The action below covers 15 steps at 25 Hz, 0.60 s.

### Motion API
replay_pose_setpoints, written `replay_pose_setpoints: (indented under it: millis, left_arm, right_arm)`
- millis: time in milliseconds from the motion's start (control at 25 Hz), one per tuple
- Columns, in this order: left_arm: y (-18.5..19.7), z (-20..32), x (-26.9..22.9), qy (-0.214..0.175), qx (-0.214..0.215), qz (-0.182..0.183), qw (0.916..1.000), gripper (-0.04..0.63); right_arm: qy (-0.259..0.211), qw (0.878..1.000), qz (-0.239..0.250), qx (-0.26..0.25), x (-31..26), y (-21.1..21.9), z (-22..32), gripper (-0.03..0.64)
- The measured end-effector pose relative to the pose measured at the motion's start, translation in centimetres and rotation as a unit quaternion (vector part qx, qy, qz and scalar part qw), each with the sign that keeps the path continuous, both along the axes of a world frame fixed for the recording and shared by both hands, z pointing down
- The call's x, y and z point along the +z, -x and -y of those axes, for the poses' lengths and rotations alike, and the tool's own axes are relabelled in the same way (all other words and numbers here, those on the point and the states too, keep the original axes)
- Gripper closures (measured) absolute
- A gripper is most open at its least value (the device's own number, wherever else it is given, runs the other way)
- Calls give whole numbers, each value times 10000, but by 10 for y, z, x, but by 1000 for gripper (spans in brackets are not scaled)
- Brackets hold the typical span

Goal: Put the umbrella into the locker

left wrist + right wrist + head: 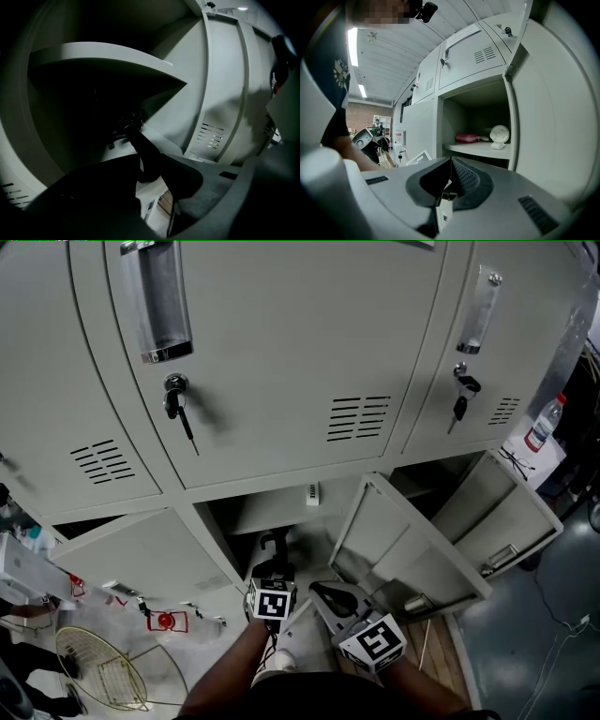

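The left gripper [151, 165] is reaching into the open lower locker compartment [246, 514]. Its jaws are gripping the umbrella [139, 143], a dark folded one. The umbrella's far end is lying inside, low over the compartment floor and under the shelf [108, 54]. The right gripper [450, 161] is hanging just outside the compartment, its jaws closed on nothing.

The step in hand looks to be seating the umbrella fully inside. To do it well, the person is best keeping the umbrella low and sliding it along the floor toward the back wall, beneath the front edge of the shelf. Letting go is best left until the whole length is past the door sill, so that it is not rolling back out.

The open door [403, 554] is standing just right of the compartment, close to the right gripper, and will need room to swing shut. A neighbouring locker is also standing open, with a red pouch [466, 138] and a round white gadget [500, 134] on its shelf. Keys [176, 404] are dangling from the lock above. A water bottle [545, 423] is standing at the far right, well apart.
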State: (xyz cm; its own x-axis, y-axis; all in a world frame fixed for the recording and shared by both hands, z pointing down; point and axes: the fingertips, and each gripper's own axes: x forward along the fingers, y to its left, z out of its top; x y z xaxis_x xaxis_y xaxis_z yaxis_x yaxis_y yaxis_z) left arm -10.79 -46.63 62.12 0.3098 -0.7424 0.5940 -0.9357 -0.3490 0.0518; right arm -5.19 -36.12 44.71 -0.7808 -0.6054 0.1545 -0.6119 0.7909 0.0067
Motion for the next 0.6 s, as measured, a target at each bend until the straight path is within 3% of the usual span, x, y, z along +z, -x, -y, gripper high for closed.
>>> replay_pose_setpoints:
  millis: [600]
  left_arm:
    - [5,35,23,140,-7,41,9999,451]
  right_arm:
    - [-14,9999,-113,112,3,-2,7,586]
